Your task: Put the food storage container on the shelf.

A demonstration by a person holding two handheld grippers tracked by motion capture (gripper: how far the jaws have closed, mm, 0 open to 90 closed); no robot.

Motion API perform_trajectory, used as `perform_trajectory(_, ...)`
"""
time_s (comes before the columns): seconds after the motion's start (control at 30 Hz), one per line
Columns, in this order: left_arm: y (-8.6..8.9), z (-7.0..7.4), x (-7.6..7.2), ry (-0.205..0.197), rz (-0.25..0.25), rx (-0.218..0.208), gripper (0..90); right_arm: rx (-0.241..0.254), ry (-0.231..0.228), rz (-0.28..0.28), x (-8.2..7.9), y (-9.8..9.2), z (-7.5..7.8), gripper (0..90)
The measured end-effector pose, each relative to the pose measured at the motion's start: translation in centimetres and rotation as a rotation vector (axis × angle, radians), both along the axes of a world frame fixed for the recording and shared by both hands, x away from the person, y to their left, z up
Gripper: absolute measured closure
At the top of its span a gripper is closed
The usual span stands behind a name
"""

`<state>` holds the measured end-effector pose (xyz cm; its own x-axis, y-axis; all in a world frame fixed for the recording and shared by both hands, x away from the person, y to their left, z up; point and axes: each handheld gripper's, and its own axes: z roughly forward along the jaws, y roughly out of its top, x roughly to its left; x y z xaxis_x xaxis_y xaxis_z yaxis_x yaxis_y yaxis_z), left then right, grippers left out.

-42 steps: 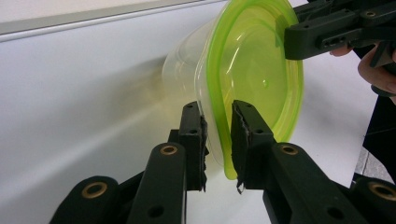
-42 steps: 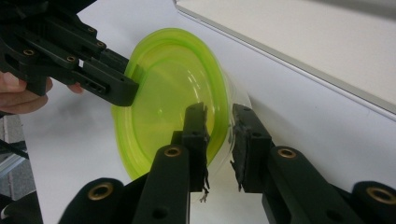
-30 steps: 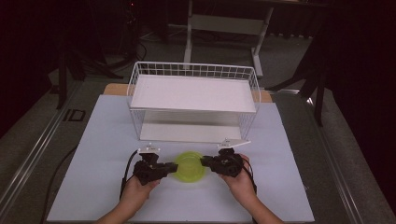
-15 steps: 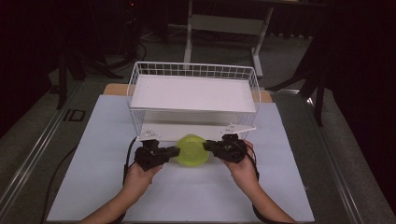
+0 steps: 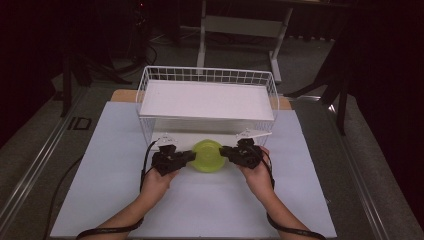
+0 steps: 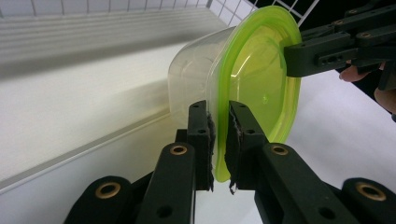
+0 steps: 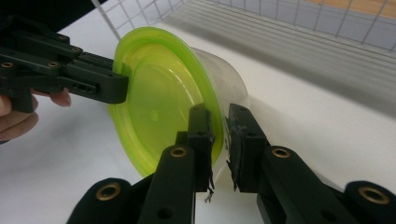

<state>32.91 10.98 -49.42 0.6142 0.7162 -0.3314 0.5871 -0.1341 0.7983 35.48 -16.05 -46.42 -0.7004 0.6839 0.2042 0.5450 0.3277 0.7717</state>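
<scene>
Container (image 6: 196,79): clear, colourless plastic body. Lid (image 6: 254,84): translucent lime green, uniform, no pattern. Left gripper (image 5: 187,158) and right gripper (image 5: 226,151): matte black, with brass-coloured rivets at the joints; each carries a grey plate on top. Wire basket (image 5: 207,75): white, square grid pattern. Shelf board (image 5: 207,100) inside it: plain white. Counter (image 5: 110,165): pale bluish white, unpatterned. Floor (image 5: 40,130): grey.
</scene>
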Motion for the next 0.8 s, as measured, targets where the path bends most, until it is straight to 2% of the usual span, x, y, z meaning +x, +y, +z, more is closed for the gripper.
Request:
perform_trajectory(0.27, 0.0, -0.8, 1.1, 0.009, 0.009, 0.009, 81.5, -0.015, 0.004, -0.010, 0.9, 0.3, -0.8, 80.1)
perform_trajectory(0.57, -0.2, -1.2, 2.0, 0.011, 0.018, 0.027, 81.3, -0.022, -0.011, -0.027, 1.6, 0.5, -1.3, 80.1)
perform_trajectory(0.7, -0.1, -1.5, 2.3, 0.018, 0.017, 0.011, 81.3, -0.037, -0.017, -0.032, 1.9, 0.6, -1.5, 80.0)
perform_trajectory(0.8, -0.1, -1.5, 2.5, 0.021, 0.011, 0.004, 81.2, -0.027, -0.012, -0.036, 2.0, 0.5, -1.6, 79.9)
